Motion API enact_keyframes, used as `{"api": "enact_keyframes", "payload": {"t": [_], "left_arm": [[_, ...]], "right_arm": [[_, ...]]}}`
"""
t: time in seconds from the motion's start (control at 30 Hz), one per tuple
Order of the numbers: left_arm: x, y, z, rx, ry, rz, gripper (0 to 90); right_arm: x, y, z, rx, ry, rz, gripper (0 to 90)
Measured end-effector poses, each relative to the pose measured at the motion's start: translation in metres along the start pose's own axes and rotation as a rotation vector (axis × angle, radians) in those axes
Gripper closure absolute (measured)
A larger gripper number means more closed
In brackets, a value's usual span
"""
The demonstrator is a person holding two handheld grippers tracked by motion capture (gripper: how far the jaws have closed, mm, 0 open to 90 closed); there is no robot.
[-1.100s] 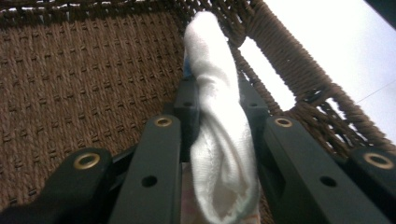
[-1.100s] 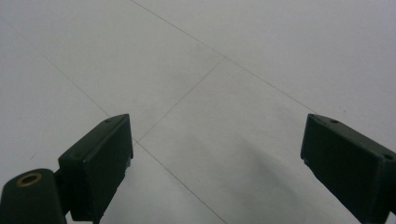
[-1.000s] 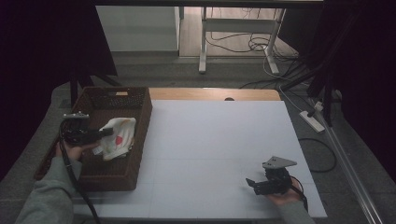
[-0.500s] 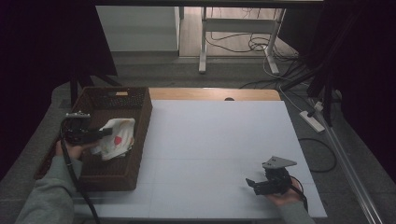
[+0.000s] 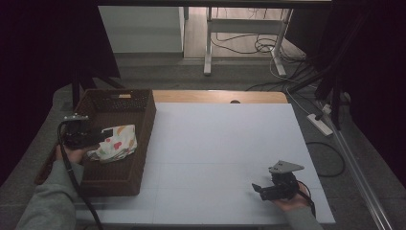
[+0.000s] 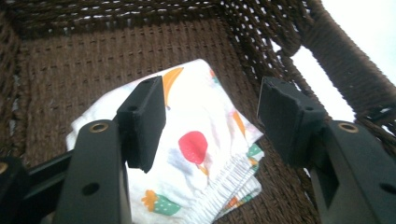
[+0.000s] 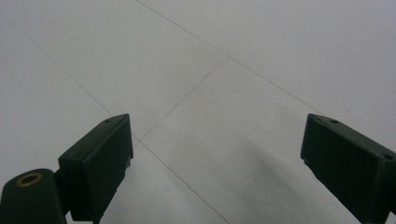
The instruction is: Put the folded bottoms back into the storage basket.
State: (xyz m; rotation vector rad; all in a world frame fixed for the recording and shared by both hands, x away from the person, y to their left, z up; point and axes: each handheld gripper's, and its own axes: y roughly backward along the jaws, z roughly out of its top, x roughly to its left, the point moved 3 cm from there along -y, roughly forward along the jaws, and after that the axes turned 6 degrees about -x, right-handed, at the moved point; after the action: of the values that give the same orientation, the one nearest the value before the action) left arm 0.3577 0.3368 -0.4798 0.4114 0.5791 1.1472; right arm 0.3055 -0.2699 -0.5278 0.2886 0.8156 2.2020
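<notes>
On the white table (image 5: 225,143) a brown wicker basket (image 5: 139,103) holds the folded printed cloth (image 5: 115,143), the left gripper (image 6: 210,116) above it, jaws just opened, clear of the fabric, while the right gripper (image 7: 215,154) rests spread wide.

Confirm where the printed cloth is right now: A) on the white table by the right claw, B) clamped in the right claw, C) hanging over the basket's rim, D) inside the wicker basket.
D: the cloth lies on the floor of the basket, under the left claw, whose jaws have just been opening and stand clear of it.
</notes>
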Motion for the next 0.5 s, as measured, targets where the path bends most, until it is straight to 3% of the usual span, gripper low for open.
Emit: {"api": "enact_keyframes", "payload": {"t": [0.2,0.5], "left_arm": [[-0.004,0.001,-0.001,0.001,-0.013,-0.032,41.3],[-0.012,0.008,0.007,-0.055,-0.032,-0.076,39.0]], "right_arm": [[0.0,0.0,0.0,0.002,0.001,0.002,9.6],[0.0,-0.001,0.0,0.004,0.0,0.004,9.7]]}}
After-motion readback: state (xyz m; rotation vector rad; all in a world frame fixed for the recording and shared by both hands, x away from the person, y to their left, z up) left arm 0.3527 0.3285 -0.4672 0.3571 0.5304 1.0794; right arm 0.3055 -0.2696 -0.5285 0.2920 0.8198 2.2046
